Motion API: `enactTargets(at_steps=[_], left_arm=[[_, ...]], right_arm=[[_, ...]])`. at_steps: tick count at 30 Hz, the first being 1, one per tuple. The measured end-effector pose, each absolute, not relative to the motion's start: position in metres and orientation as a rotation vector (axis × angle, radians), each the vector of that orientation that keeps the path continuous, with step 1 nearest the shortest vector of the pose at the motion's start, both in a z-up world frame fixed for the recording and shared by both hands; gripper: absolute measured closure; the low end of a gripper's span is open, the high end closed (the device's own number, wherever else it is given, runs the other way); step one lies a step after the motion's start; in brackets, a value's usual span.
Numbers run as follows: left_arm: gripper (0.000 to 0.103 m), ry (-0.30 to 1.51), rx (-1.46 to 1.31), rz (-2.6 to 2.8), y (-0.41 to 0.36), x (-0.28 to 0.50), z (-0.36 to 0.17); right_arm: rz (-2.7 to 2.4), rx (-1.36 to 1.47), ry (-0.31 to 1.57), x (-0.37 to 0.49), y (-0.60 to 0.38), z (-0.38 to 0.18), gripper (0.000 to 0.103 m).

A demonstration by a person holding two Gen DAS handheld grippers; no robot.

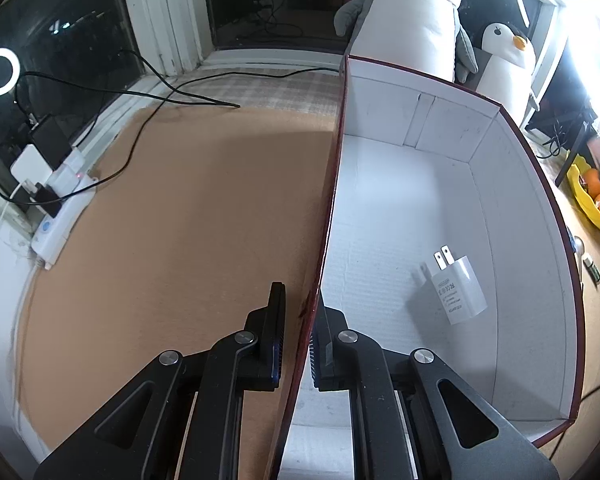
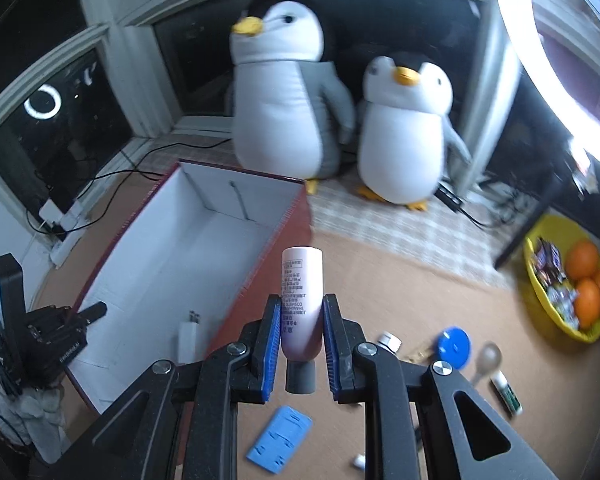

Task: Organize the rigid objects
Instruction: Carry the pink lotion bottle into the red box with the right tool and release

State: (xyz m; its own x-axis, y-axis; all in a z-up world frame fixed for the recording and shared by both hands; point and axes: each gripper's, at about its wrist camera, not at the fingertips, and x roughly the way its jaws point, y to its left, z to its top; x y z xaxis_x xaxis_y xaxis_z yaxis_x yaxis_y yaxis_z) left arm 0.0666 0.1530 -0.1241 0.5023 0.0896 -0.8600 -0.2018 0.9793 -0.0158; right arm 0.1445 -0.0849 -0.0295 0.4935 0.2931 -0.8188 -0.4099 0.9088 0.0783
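Left gripper (image 1: 300, 320) clamps the box (image 1: 540, 208) wall, steadying it. Right gripper (image 2: 300, 324) pinches the pink bottle (image 2: 302, 304); advise clearing the rim before releasing beside the charger (image 2: 189, 338).

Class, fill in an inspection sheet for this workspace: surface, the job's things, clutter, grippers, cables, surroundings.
Surface: brown mat.
Job's things: white charger lying in the box; pink bottle held above the mat.
Clutter: blue lid, spoon, blue card, glue stick.
Grippers: left gripper shut on the box wall; right gripper shut on the bottle.
Cables: black cables, power strip.
Surroundings: two plush penguins, yellow fruit bowl, ring light.
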Motion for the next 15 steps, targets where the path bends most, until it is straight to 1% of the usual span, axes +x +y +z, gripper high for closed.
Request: enactTargets(at_steps=[8,15], left_arm=[[0.094,1.029,-0.117,0.177,0.153,0.068,-0.125],[0.094,1.029,-0.121,0.175,0.154,0.068,-0.126]], right_arm=[[0.494,-0.187,0.992,0.164,-0.032,-0.042,0.085],[0.536,-0.254,1.039,0.176,0.01,-0.067,0.085]])
